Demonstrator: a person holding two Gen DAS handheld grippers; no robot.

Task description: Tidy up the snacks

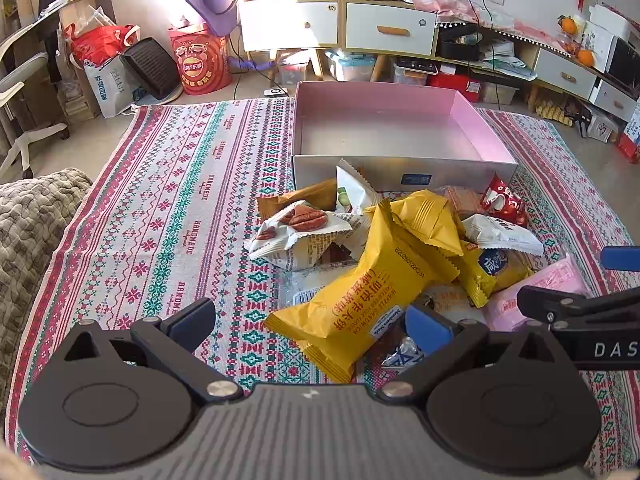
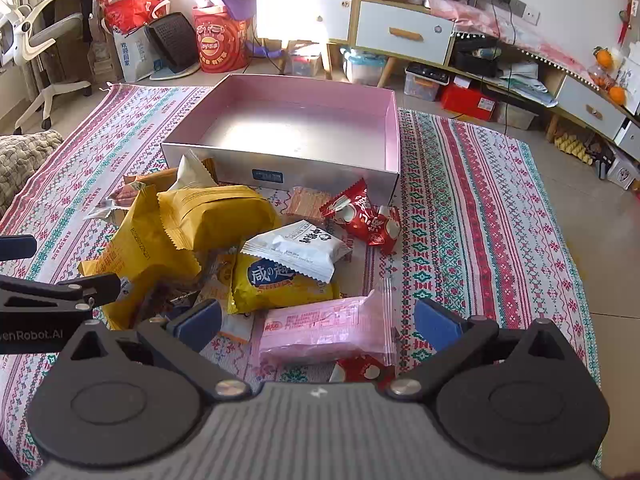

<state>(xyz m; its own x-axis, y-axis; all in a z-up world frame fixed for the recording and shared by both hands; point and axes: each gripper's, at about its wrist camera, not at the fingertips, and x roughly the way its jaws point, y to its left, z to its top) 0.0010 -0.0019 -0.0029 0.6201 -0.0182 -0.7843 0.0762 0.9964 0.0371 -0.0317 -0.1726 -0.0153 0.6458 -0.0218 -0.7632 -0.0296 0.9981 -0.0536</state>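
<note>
On the patterned cloth, just in front of the near wall of the pink box, your snack pile lies heaped and unsorted. That box holds nothing yet, so you are at the very start: choosing a first packet.

Your left gripper hangs wide open over the near-left edge of the pile, its jaws bracketing the tail of the long yellow waffle packet without closing on it; whether a pad touches the wrapper I cannot tell. Your right gripper is also spread fully, holding nothing, with the pink wafer packet lying crosswise between its fingers, at the near edge of the pile.

Judging from this, the pink packet looks the easier first pick: it lies flat, on top, and clear of the others except a small red candy tucked under its near side. You would need to lower, close across its narrow width, lift, then carry it over the near wall of the box.

Watch the yellow packet on the left: it rests on other wrappers, so pulling it may drag neighbours along.
</note>
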